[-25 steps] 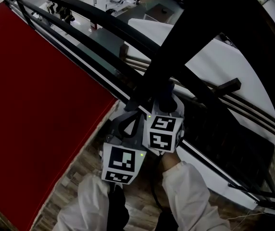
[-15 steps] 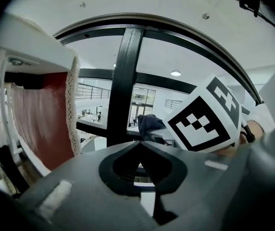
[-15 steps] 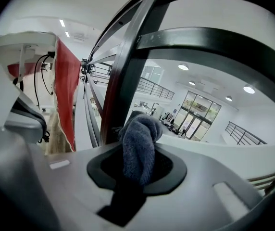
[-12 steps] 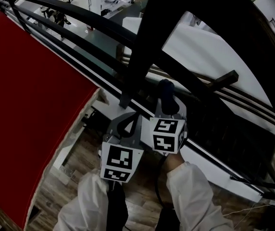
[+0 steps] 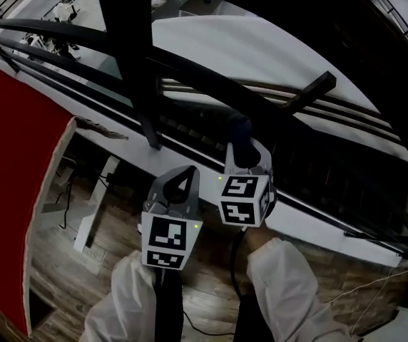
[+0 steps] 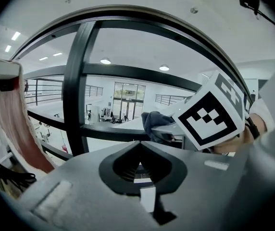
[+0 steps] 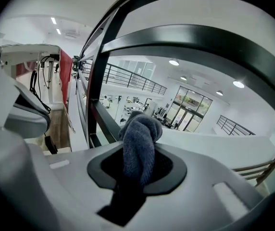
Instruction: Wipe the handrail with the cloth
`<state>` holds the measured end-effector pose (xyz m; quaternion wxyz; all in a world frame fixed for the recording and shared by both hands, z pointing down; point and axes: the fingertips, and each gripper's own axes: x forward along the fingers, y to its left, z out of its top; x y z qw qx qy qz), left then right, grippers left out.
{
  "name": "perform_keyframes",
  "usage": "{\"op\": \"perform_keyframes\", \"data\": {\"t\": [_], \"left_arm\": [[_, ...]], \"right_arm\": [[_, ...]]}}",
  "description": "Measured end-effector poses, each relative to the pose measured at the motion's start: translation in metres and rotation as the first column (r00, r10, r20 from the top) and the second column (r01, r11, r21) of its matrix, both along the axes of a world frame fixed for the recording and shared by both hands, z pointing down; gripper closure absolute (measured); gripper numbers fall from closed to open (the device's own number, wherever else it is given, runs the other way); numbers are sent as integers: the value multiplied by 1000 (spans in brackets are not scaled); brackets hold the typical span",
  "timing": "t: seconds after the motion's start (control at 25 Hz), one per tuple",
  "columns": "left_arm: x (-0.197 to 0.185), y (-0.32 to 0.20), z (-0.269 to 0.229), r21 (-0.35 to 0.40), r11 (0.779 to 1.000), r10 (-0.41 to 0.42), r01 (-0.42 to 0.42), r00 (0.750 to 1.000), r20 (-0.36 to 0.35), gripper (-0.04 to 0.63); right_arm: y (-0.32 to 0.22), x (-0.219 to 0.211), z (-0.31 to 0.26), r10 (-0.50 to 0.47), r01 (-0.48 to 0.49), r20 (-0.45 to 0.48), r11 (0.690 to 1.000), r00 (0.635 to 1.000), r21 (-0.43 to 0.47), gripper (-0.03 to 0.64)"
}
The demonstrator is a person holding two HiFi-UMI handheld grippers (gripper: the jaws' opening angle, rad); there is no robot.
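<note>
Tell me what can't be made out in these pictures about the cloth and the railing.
- Whether the cloth touches the rail: head view, dark on dark; right gripper view, the bunched cloth covers the spot.
- The cloth's lower end: right gripper view, buried between the jaws of the right gripper.
- The rail's ends: head view, cut off by the frame edges.

The right gripper (image 7: pixel 136 174) clamps a bunched grey cloth (image 7: pixel 138 141) below the black handrail (image 7: pixel 200 40).
</note>
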<state>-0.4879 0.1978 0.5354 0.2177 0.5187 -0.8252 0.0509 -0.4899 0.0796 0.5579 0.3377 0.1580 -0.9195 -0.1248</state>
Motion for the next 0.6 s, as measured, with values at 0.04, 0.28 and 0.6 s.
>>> {"op": "perform_keyframes", "data": {"t": [0.04,0.28,0.6], "left_arm": [[7,-7,0,-3,1000,9,-9,1000,4,594],[53,-57,-11,-10,998,70,-70,997,17,594],[104,-73,-17,-27,994,104,-104,994,14,594]], "right_arm": [[-6,9,0,11,-11,4,1000,1000,-1,528],[-40,56,-3,53,-53,0,998,999,-23,528],[-66,130,-12,112,-112,2,994,994,14,528]]}}
